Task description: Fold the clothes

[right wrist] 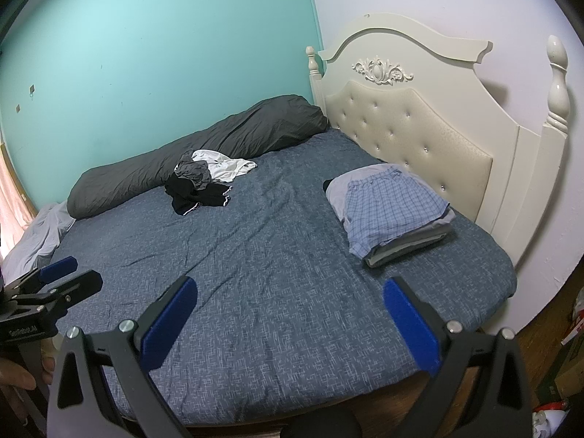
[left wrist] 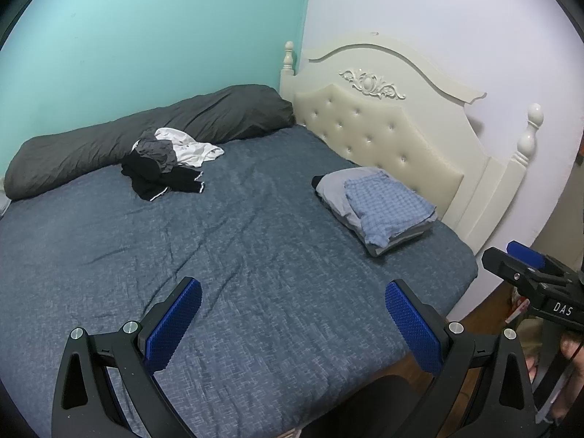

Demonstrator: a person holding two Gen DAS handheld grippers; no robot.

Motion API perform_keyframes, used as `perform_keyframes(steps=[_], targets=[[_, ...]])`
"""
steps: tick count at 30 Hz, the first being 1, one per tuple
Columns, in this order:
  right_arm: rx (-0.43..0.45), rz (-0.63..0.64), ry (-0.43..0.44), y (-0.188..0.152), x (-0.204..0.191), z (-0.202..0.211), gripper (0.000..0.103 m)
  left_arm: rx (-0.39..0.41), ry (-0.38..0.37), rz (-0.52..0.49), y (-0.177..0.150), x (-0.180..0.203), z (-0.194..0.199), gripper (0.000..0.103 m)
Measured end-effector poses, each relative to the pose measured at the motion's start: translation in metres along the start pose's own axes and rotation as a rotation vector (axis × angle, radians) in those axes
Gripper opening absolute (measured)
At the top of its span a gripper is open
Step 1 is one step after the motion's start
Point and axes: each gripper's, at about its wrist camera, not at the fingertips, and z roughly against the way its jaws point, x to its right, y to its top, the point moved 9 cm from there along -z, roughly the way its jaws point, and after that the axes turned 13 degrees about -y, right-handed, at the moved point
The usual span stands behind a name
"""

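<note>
Left gripper [left wrist: 294, 323] and right gripper [right wrist: 290, 319] both gape wide, empty, above the bed [left wrist: 255, 255]. Unfolded clothes [left wrist: 166, 164] lie far ahead to the left, probably nearer the left gripper.

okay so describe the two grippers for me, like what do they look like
Both match. The left gripper and right gripper have black frames with triangular cutouts, silver round bolts at the joints, and two fingers with blue textured pads. White lettering marks their bodies: "DAS" on the right one, other text too blurred to read on the left.

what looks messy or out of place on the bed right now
Only the crumpled pile of clothes near the grey duvet roll: black, grey and white garments tangled, unfolded. The folded stack by the headboard sits neat.
</note>
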Motion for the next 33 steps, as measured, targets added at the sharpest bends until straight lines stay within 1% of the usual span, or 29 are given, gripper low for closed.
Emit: perform_keyframes(steps=[33], targets=[[-0.005,-0.005,-0.001,0.0003,0.0028,-0.0031,0.103,-0.007,-0.013,0.006,-0.0011,-0.0016,-0.0043,0.103]])
